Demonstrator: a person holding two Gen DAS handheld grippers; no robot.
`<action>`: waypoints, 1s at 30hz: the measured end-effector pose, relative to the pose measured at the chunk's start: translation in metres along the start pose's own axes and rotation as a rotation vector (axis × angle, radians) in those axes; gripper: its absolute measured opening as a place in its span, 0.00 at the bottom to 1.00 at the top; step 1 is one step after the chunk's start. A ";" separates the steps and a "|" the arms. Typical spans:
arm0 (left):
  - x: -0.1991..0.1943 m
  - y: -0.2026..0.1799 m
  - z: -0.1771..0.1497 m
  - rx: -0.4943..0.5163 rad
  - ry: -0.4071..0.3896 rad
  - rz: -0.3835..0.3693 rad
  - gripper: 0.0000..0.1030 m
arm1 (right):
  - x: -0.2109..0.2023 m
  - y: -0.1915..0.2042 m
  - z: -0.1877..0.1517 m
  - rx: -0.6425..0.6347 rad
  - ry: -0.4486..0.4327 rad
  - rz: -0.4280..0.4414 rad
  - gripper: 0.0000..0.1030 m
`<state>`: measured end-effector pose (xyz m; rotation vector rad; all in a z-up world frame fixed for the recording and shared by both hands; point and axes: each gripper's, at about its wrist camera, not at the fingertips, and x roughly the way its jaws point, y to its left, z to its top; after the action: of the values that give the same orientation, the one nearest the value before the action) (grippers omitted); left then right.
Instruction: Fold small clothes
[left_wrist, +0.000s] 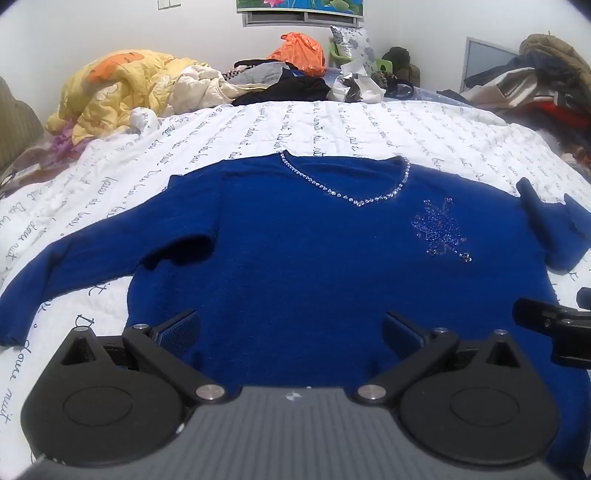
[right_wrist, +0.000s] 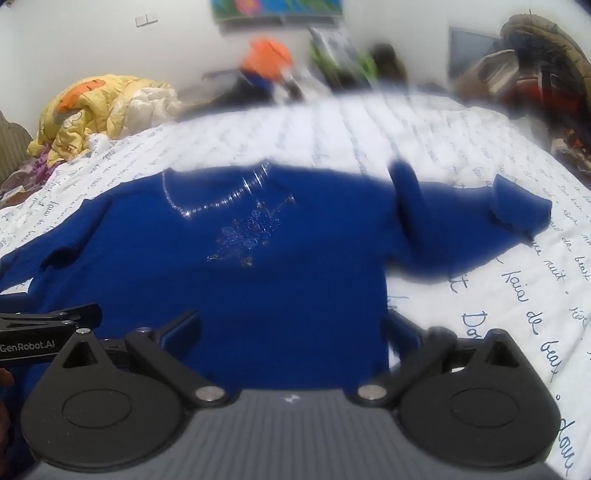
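Observation:
A royal-blue sweater (left_wrist: 303, 251) with a rhinestone neckline and a sparkly chest motif lies face up on the white bedspread (left_wrist: 332, 125), hem toward me. Its left sleeve (left_wrist: 74, 266) stretches out flat; its right sleeve (right_wrist: 480, 218) lies bunched beside the body. My left gripper (left_wrist: 290, 332) is open and empty, fingers spread over the sweater's lower part. My right gripper (right_wrist: 291, 332) is open and empty over the sweater's (right_wrist: 221, 266) lower right edge. The right wrist view is motion-blurred. Each gripper shows at the edge of the other's view.
A yellow and orange quilt (left_wrist: 118, 88) is heaped at the bed's far left. Dark clothes, an orange bag (left_wrist: 303, 51) and other clutter line the far edge. A pile of clothes (left_wrist: 535, 81) stands at the far right.

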<state>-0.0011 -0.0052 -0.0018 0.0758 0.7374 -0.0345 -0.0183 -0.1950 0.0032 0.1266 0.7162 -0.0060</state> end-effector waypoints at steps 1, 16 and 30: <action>0.000 0.000 0.000 0.000 -0.001 -0.001 1.00 | 0.001 0.000 0.000 -0.001 0.001 -0.001 1.00; 0.000 0.001 0.000 0.006 0.000 -0.010 1.00 | 0.004 -0.003 -0.001 0.007 0.008 -0.017 1.00; 0.000 -0.001 -0.001 0.007 0.000 -0.015 1.00 | 0.007 -0.008 -0.001 0.014 0.011 -0.022 1.00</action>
<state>-0.0017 -0.0060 -0.0026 0.0768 0.7381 -0.0513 -0.0145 -0.2021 -0.0029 0.1325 0.7287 -0.0317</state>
